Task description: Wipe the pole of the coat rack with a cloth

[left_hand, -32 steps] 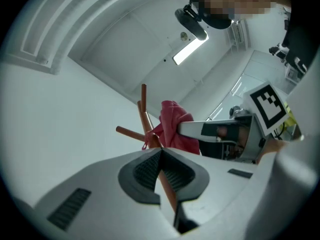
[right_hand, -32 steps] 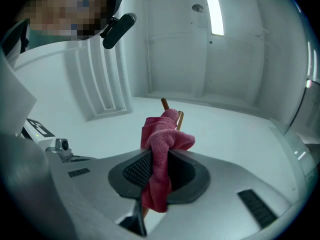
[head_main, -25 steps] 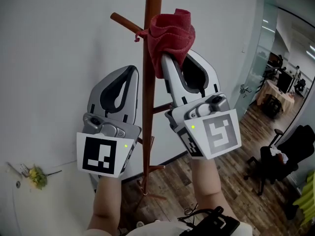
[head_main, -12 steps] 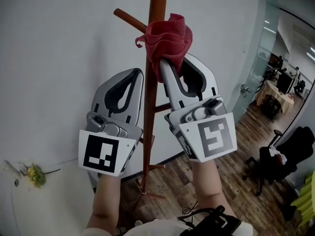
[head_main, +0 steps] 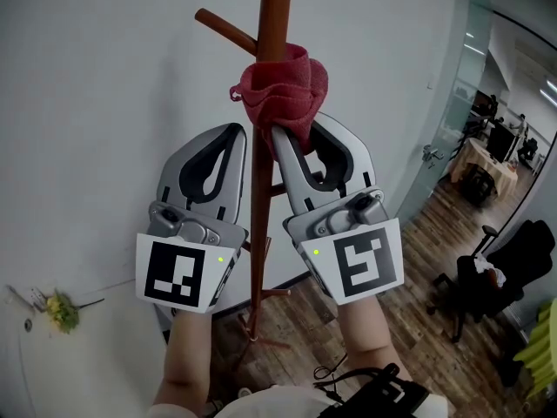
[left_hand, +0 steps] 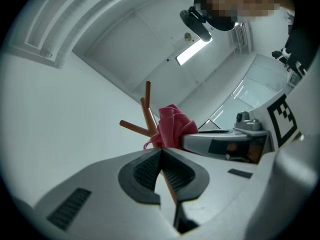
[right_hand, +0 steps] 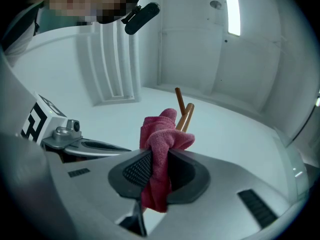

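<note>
1. The fingers [right_hand: 136, 170] of the right gripper [right_hand: 161, 156] were closed tightly on the red cloth [right_hand: 159, 139]. One fold stood up above the tips and a short tail hung down between the pads.
2. In the upper middle of the head view, the bunched cloth lay against the pole [head_main: 271, 16], just below the place where a peg [head_main: 224, 30] went off to the upper left. It covered the front and the right side of the pole. I could not tell whether it reached round the back.
3. The fingers of the left gripper [left_hand: 161, 153] were shut with nothing between them. This gripper stood just left of the pole, in the middle of the head view. I could not tell whether it touched the wood.
4. I judged the step in hand to be a wiping stroke along the pole. To do it well, the grip on the cloth should be firm, and the cloth should be pressed sideways on the wood so that only fabric rubs it, never the hard tips. The stroke should follow the line of the pole, slowly and evenly.
5. The loose corner of the cloth could catch on the peg. The rack also looked light on its feet [head_main: 261, 333] at the lower centre, so a strong push could tip it, and the free left gripper could steady the pole.
</note>
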